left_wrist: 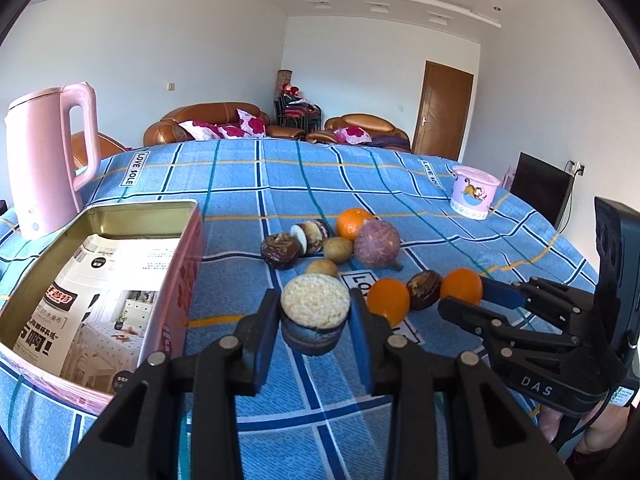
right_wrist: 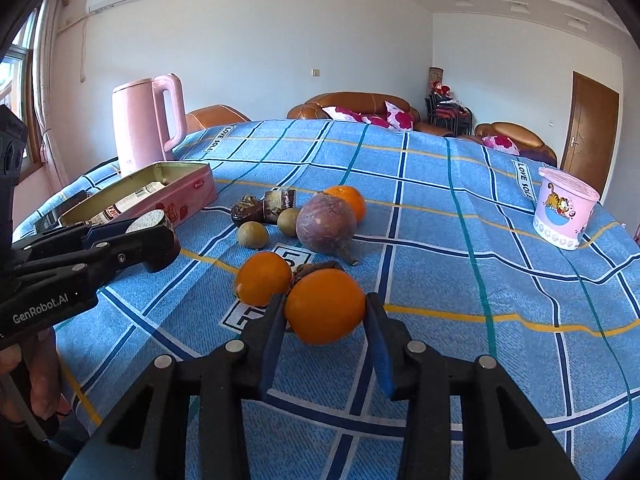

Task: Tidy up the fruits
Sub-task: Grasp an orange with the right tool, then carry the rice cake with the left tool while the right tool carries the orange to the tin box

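- Gripping a round cut fruit slice [left_wrist: 314, 318], pale grainy face up and dark rind below, the left gripper [left_wrist: 314, 316] has its pads pressed on both sides, near the tin [left_wrist: 192, 236] that sits to its left.
- The right gripper [right_wrist: 325, 312] is clamped on an orange [right_wrist: 325, 306], just lifted from or resting on the blue checked cloth [right_wrist: 460, 280]; I cannot tell which.
- A second orange [right_wrist: 263, 278] lies just left of it, touching a dark fruit piece [right_wrist: 310, 269].
- Farther off sit a purple beet [right_wrist: 326, 224], a third orange [right_wrist: 348, 200], two small brown fruits and more dark pieces.
- A pink kettle [left_wrist: 48, 160] stands far left, a pink cup [left_wrist: 474, 192] far right.
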`<state>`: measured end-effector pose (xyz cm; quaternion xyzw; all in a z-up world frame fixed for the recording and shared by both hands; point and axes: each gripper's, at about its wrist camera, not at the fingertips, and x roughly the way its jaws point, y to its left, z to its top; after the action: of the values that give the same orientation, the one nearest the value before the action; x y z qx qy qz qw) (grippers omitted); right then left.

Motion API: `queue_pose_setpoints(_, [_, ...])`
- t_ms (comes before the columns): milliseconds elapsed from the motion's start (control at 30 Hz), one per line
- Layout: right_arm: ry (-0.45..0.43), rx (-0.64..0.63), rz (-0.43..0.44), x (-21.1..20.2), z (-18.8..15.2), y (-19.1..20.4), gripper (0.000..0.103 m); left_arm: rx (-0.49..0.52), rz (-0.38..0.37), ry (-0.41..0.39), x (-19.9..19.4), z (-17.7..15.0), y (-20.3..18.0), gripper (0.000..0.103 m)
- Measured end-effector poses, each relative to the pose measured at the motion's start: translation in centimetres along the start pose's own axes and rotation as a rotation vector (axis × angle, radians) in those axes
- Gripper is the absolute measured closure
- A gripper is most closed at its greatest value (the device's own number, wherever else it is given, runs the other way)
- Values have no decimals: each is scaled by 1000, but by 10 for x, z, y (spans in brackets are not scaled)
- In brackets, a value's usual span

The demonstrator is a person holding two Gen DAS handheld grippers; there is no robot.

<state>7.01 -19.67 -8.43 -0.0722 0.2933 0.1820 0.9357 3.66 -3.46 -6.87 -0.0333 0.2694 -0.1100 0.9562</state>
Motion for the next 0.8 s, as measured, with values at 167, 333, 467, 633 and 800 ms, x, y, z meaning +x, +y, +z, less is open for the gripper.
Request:
queue_pose_setpoints(167, [-28, -8, 5, -3, -1, 1, 62, 5, 3, -7, -1, 0, -1, 67])
queue_pose_setpoints(333, [-51, -17, 11, -7, -2, 3, 62, 11, 9, -20, -3, 0, -2, 67])
queue_pose_setpoints(467, [-70, -22, 14, -9, -3, 3, 62, 18, 14, -28, -4, -1, -3, 67])
queue_pose_setpoints(633, [-96, -25, 19, -13, -5, 3, 62, 36, 23, -45, -6, -2, -7, 67])
queue_pose_setpoints(800, [-124, -24, 20, -17, -7, 3, 62, 55, 31, -65, -9, -3, -10, 67])
